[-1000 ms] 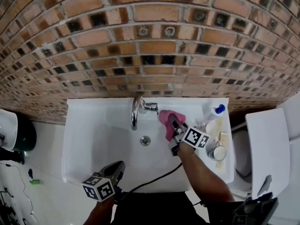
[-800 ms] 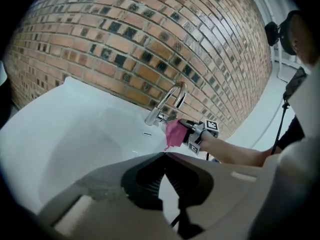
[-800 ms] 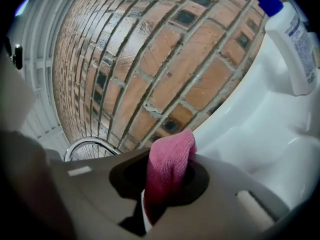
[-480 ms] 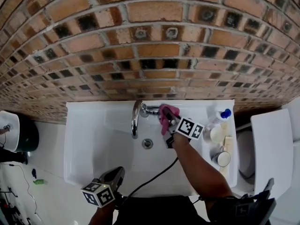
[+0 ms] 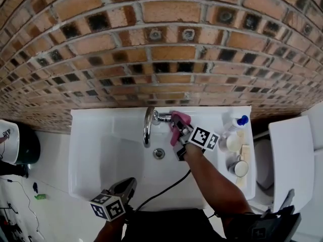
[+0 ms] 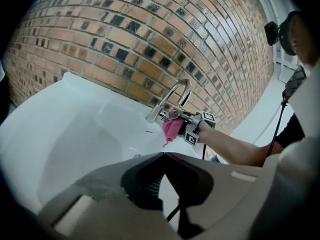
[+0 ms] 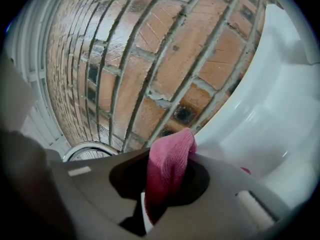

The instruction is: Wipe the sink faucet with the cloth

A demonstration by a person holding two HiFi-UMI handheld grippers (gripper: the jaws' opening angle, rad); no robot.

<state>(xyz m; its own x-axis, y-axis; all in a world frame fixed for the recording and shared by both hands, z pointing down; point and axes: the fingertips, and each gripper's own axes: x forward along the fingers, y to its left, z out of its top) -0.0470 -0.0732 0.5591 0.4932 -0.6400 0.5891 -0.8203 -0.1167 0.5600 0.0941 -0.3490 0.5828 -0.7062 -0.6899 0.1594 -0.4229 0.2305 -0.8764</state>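
Clamping pink cloth (image 5: 177, 122), right gripper (image 5: 177, 129) sits beside faucet (image 5: 147, 127).

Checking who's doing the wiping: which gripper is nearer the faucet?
Right. The right gripper holds the cloth at the faucet; the left gripper hovers at the sink's front edge.

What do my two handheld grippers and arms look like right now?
The left gripper and right gripper each have grey wedge-shaped jaws and a white cube with black square markers. A thin black cable runs beneath the right forearm. Both forearms are unsleeved.
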